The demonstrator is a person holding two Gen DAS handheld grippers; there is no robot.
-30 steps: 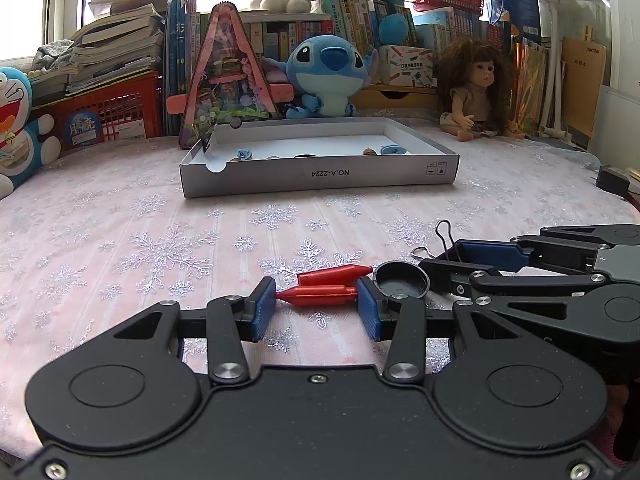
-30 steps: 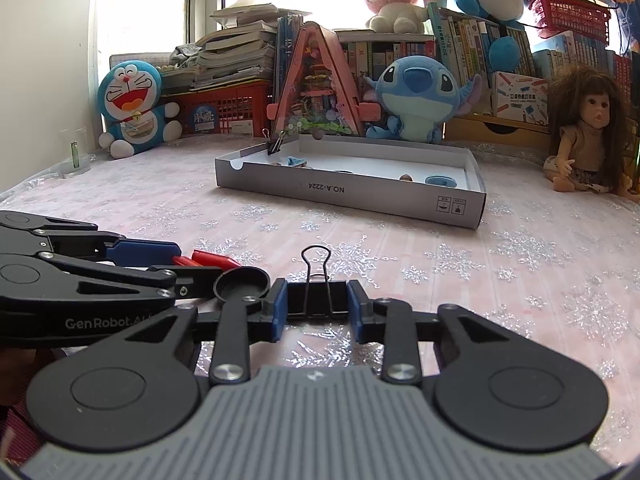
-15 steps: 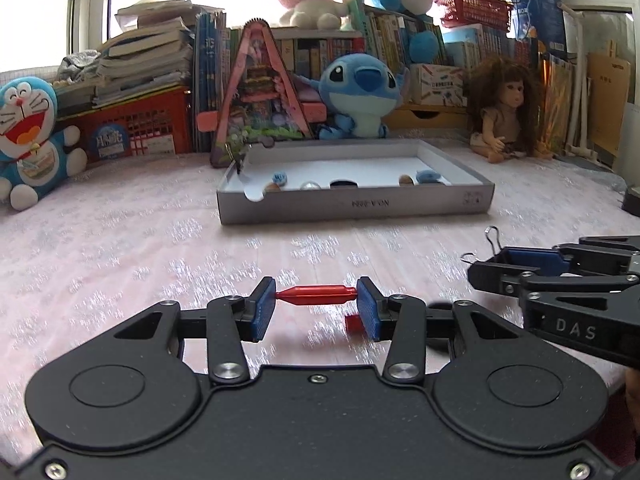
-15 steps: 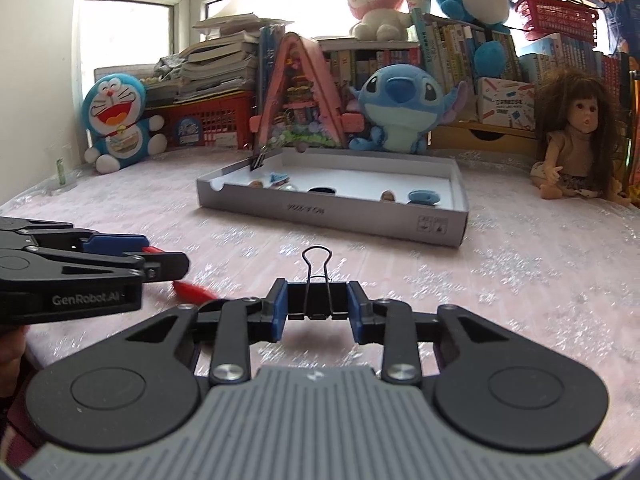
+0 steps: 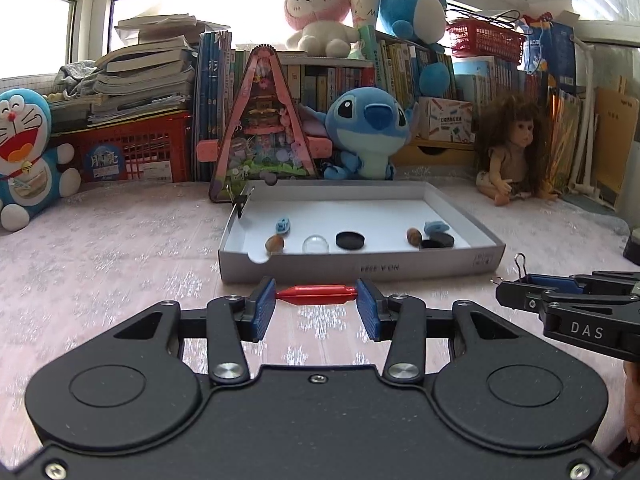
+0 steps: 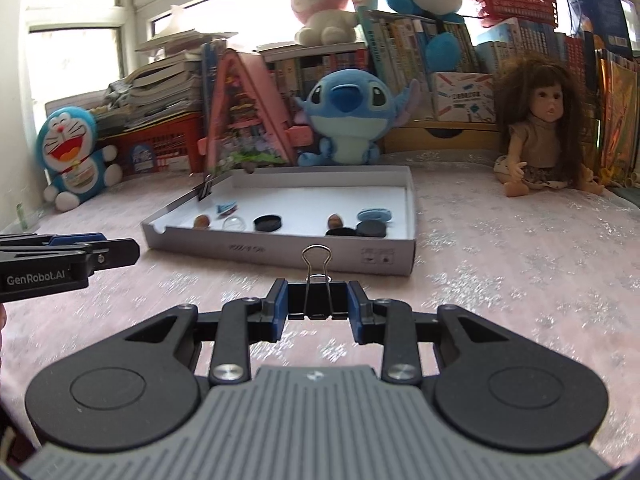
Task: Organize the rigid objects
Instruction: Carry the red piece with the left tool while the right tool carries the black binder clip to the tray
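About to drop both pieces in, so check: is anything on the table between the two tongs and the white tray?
Nothing visible. Only bare tablecloth lies between the binder clip, the red peg and the white tray, whose near wall must be cleared.

Left gripper (image 5: 316,295) clamps red peg (image 5: 316,294) crosswise between blue pads, above pink tablecloth (image 5: 120,248). Grey tray (image 5: 360,270) just ahead. Right gripper (image 5: 516,294) at right edge, gripping binder clip (image 5: 520,266).

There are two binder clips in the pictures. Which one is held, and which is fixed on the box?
The black binder clip between the right gripper's jaws is held. The other clip sits on the white box's far left wall, untouched.
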